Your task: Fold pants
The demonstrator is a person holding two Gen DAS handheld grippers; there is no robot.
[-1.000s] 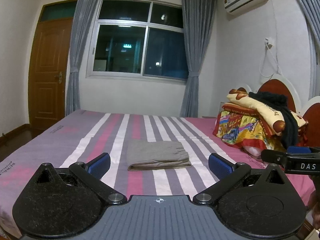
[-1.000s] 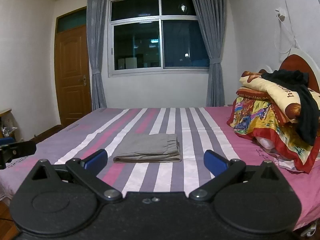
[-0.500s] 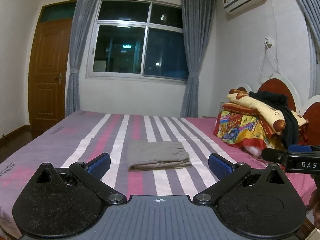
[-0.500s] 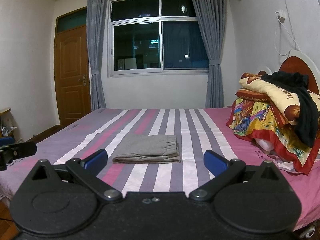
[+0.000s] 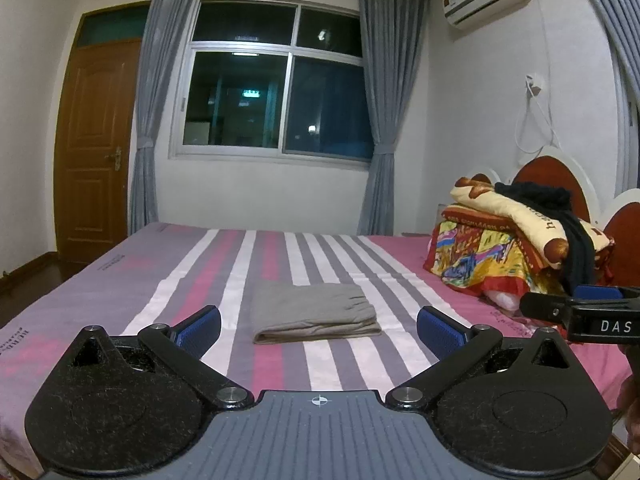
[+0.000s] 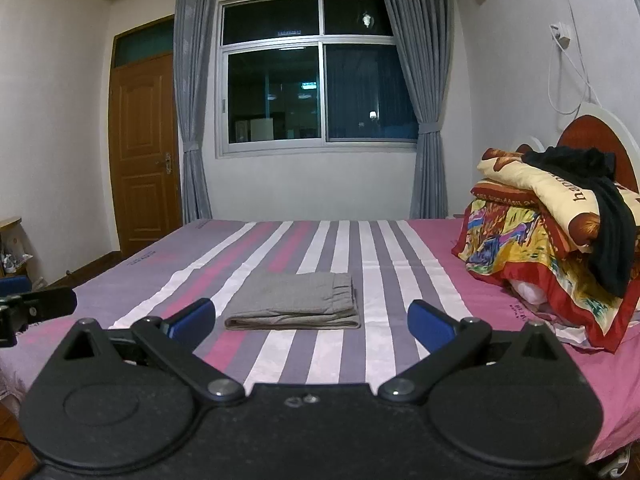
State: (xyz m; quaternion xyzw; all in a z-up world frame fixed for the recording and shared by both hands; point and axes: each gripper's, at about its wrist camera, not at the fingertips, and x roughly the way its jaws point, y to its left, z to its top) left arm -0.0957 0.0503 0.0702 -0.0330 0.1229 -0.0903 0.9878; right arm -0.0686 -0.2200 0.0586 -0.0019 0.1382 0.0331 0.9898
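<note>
Grey pants (image 5: 312, 312) (image 6: 294, 302) lie folded into a small flat rectangle in the middle of the striped bed (image 5: 160, 292) (image 6: 400, 264). My left gripper (image 5: 318, 324) hovers over the bed's near edge, short of the pants, open and holding nothing. My right gripper (image 6: 310, 322) is likewise held back from the pants, open and empty. Each gripper's blue-padded tip shows at the edge of the other's view: the right one (image 5: 576, 308) and the left one (image 6: 36, 306).
A pile of colourful quilts with a black garment on top (image 5: 516, 240) (image 6: 556, 240) sits at the headboard on the right. Behind the bed are a curtained window (image 5: 276, 92), a wooden door (image 5: 96, 152) at left, and a low stand (image 6: 12, 248) by the floor.
Both grippers stay open and nearly still; the views drift only slightly, and the pants have not moved.
</note>
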